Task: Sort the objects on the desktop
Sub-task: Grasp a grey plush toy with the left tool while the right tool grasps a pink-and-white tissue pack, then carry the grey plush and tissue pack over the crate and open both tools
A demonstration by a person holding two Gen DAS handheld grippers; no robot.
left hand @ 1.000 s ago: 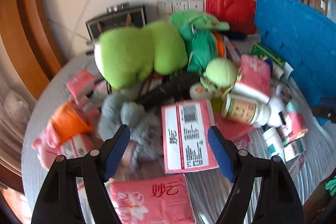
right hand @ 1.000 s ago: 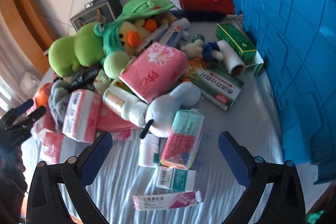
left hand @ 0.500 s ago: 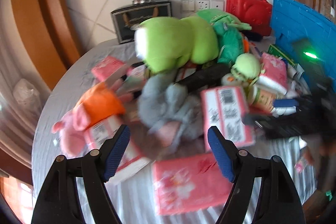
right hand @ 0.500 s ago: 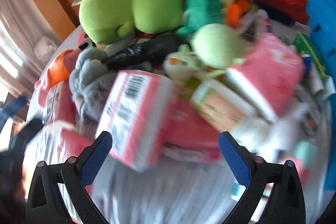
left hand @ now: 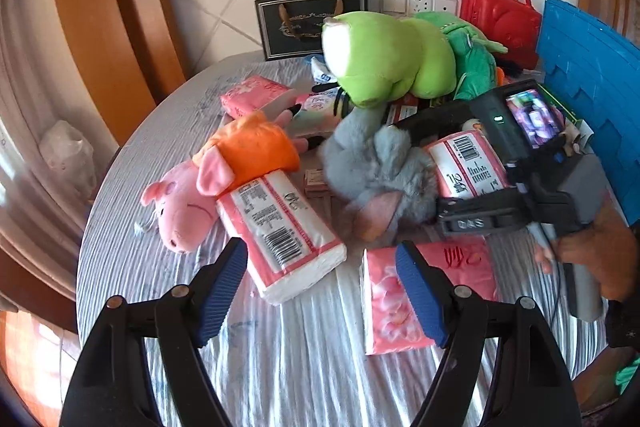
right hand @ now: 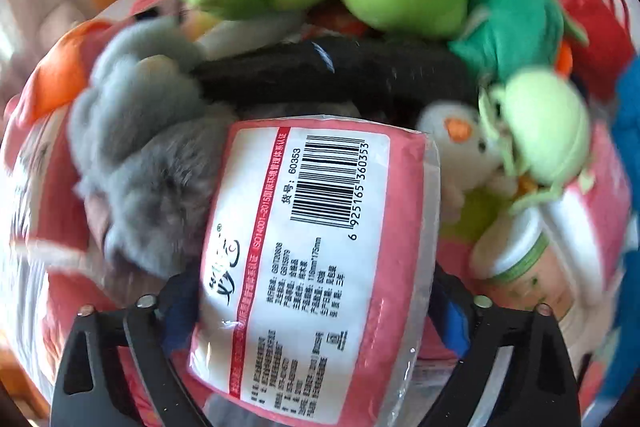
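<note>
Straddled a pink tissue pack [right hand: 316, 227] with the right gripper [right hand: 316, 311], barcode label facing up, fingers [right hand: 180, 307] wide apart and closing on the pack's two long sides. Could not tell whether the pads had pressed into the wrapper yet. Found the pack near the middle of the heap, leaning on a grey plush toy [right hand: 140, 155] to its left, with a white bottle [right hand: 520, 267] just to its right and a black bundle [right hand: 320, 75] behind its far end.

Held the left gripper [left hand: 320, 279] open and empty above the striped surface [left hand: 160, 147], between a second tissue pack [left hand: 280, 227] at left and a flowered pink one [left hand: 400, 291] at right, touching neither.

Judged the step to be the grasp itself. Seemed best to close squarely across the pack's width, low enough to catch the body and not just the loose film, since soft tissue gives and a slick wrapper may slide. Seemed wise also to keep grey fur out from under the left finger and to lift straight up, so the bottle and small toys at right stayed put. Took the blue crate [left hand: 592, 99] at far right for a likely place to sort into, though nothing showed this for certain.
</note>
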